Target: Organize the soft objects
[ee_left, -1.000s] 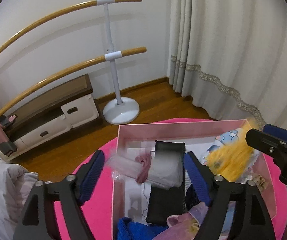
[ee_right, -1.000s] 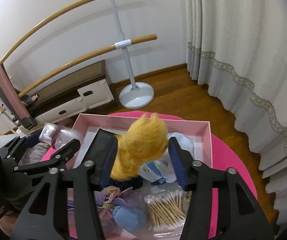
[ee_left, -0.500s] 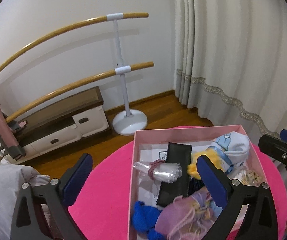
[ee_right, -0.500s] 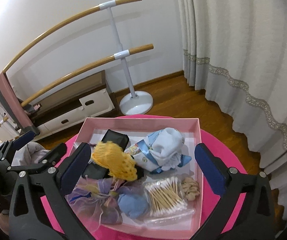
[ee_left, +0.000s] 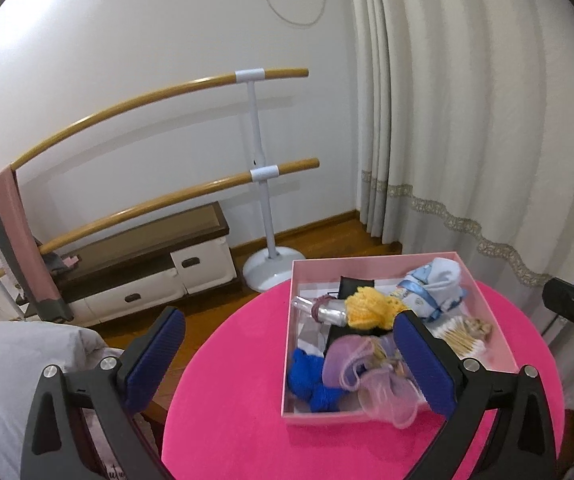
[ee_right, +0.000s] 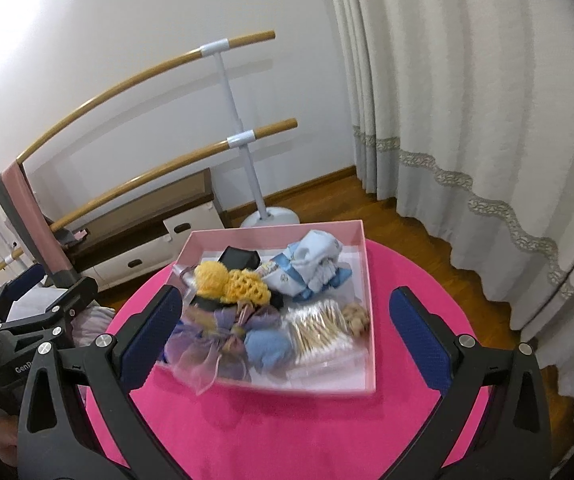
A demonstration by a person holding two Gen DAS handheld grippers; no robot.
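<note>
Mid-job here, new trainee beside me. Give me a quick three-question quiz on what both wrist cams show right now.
1. True or false: the right gripper is shut on the yellow knit piece.
2. Multiple choice: the pack of cotton swabs lies A) on the bare pink table top, B) inside the pink box, C) on the floor.
3. Fill in: the white and light-blue cloth bundle sits toward the box's ____ side, nearest the curtain and wall.

Key
1. False: both it and the left gripper are open and hold nothing; the piece lies in the box.
2. B
3. far
</note>
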